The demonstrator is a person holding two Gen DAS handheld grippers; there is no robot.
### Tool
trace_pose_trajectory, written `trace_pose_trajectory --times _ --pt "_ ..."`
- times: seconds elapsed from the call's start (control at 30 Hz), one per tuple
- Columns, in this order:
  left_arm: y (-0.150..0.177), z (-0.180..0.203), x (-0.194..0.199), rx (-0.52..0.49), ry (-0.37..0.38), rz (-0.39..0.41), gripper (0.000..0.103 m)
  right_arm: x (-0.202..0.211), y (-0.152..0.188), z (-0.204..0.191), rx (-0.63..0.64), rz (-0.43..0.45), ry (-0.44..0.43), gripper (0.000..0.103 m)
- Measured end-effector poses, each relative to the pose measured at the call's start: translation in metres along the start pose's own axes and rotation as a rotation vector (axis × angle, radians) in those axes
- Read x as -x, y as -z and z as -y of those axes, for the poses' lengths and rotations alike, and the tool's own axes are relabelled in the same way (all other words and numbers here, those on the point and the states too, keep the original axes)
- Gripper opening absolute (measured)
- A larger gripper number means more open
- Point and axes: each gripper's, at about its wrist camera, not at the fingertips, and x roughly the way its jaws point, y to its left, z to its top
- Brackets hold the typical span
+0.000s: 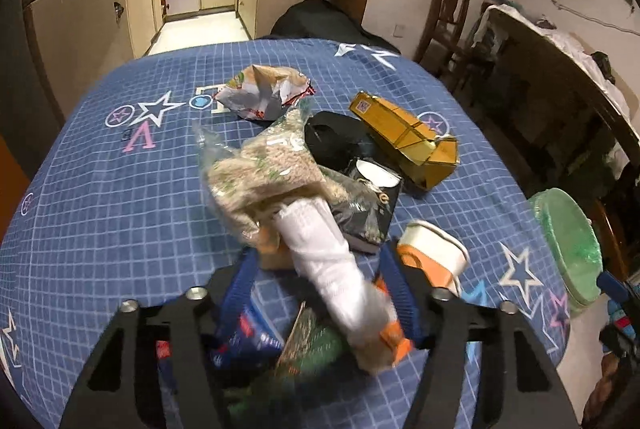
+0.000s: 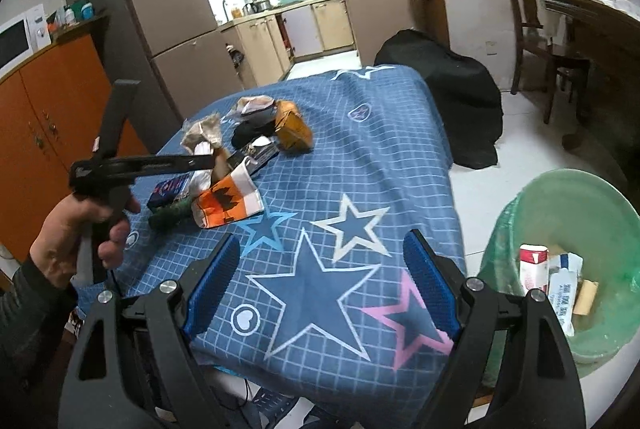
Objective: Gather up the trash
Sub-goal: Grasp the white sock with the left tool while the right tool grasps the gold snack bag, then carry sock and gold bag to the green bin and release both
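Trash is piled on the blue star-print tablecloth (image 1: pixel 100 189). My left gripper (image 1: pixel 318 251) is open over the pile; a white crumpled wrapper (image 1: pixel 320 241) and a clear bag of grain (image 1: pixel 260 169) lie between its blue pads with gaps at both sides. An orange-and-white paper cup (image 1: pixel 434 253) lies just right of it, and a blue box (image 1: pixel 248 333) is under it. Farther off are a yellow carton (image 1: pixel 404 137) and a crumpled snack bag (image 1: pixel 264 97). My right gripper (image 2: pixel 322 241) is open over the table's near corner, with nothing between its fingers.
A green-lined bin (image 2: pixel 568 229) stands on the floor right of the table, holding a red-and-white carton (image 2: pixel 534 269) and wrappers. A hand (image 2: pixel 76 241) holds the left gripper at the left. A black covered bulk (image 2: pixel 448 89) sits behind the table, a wooden chair (image 2: pixel 532 29) beyond.
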Motion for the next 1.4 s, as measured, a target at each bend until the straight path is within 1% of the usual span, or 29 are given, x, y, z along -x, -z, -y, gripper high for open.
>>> trace_pose_trajectory --times 0.03,0.07,0.1,0.13,0.17,0.2,0.23,0.3,0.33,0.47,0.5,0.57,0.6,0.67,0.77,0.8,0.83,0.87,0.97,1.03,1.1,1.17,1.27,1.33,1.4 --pt "-0.002 0.001 -0.003 -0.004 -0.018 0.007 0.055 -0.003 -0.001 -0.003 0.008 -0.004 -0.005 0.08" --pt "-0.003 0.002 -0.003 -0.008 -0.029 0.01 0.048 -0.006 -0.004 -0.004 0.018 -0.008 -0.012 0.08" --pt "-0.003 0.003 -0.006 -0.009 -0.036 0.013 0.038 -0.01 -0.008 -0.005 0.027 -0.01 -0.02 0.08" --pt "-0.003 0.0 -0.004 -0.006 -0.044 0.017 0.029 -0.015 -0.012 -0.006 0.036 -0.015 -0.031 0.08" --pt "-0.003 -0.003 -0.003 0.003 -0.031 0.016 0.028 -0.022 -0.019 -0.008 0.045 -0.022 -0.051 0.08" --pt "-0.002 -0.005 -0.004 0.011 -0.016 0.017 0.028 -0.031 -0.027 -0.01 0.053 -0.031 -0.073 0.078" --pt "-0.002 -0.008 -0.003 0.015 -0.015 0.021 0.028 -0.042 -0.036 -0.012 0.062 -0.044 -0.08 0.07" --pt "0.0 -0.011 0.002 0.018 -0.006 0.036 0.028 -0.066 -0.058 -0.014 0.076 -0.076 -0.094 0.062" --pt "0.001 -0.012 0.005 0.021 0.003 0.043 0.028 -0.08 -0.069 -0.015 0.073 -0.1 -0.113 0.061" --pt "0.002 -0.018 0.023 0.033 0.05 0.072 0.028 -0.141 -0.111 -0.02 0.073 -0.187 -0.105 0.06" --pt "0.002 -0.02 0.028 0.035 0.06 0.076 0.028 -0.15 -0.117 -0.023 0.079 -0.2 -0.098 0.06" --pt "0.002 -0.022 0.034 0.032 0.066 0.082 0.028 -0.178 -0.133 -0.029 0.097 -0.244 -0.083 0.06" --pt "0.004 -0.024 0.038 0.033 0.072 0.085 0.028 -0.184 -0.137 -0.031 0.106 -0.252 -0.076 0.06" --pt "0.001 -0.027 0.041 0.029 0.072 0.093 0.028 -0.206 -0.145 -0.037 0.136 -0.3 -0.054 0.06" --pt "-0.002 -0.03 0.043 0.031 0.081 0.093 0.028 -0.227 -0.147 -0.041 0.169 -0.357 0.003 0.06" --pt "-0.003 -0.031 0.041 0.031 0.083 0.092 0.028 -0.231 -0.147 -0.038 0.165 -0.366 0.013 0.057" --pt "-0.004 -0.031 0.04 0.033 0.086 0.091 0.028 -0.234 -0.146 -0.035 0.156 -0.379 0.016 0.046" --pt "-0.005 -0.032 0.038 0.035 0.088 0.09 0.028 -0.236 -0.145 -0.034 0.157 -0.385 0.021 0.038" --pt "-0.002 -0.034 0.035 0.039 0.086 0.101 0.028 -0.23 -0.14 -0.033 0.16 -0.347 0.037 0.034" --pt "-0.001 -0.035 0.038 0.045 0.086 0.124 0.028 -0.211 -0.14 -0.033 0.146 -0.275 0.044 0.033" --pt "-0.001 -0.035 0.044 0.051 0.086 0.152 0.028 -0.182 -0.14 -0.03 0.121 -0.196 0.038 0.033" --pt "-0.003 -0.032 0.053 0.048 0.081 0.181 0.028 -0.145 -0.139 -0.029 0.109 -0.102 0.044 0.033" --pt "-0.013 -0.013 0.074 0.015 0.075 0.248 0.028 -0.081 -0.131 -0.026 0.096 0.042 0.087 0.033" --pt "-0.019 0.003 0.088 -0.004 0.098 0.29 0.028 -0.043 -0.125 -0.024 0.099 0.125 0.129 0.033" --pt "-0.027 0.029 0.105 -0.039 0.135 0.334 0.028 0.002 -0.115 -0.017 0.094 0.21 0.188 0.033"
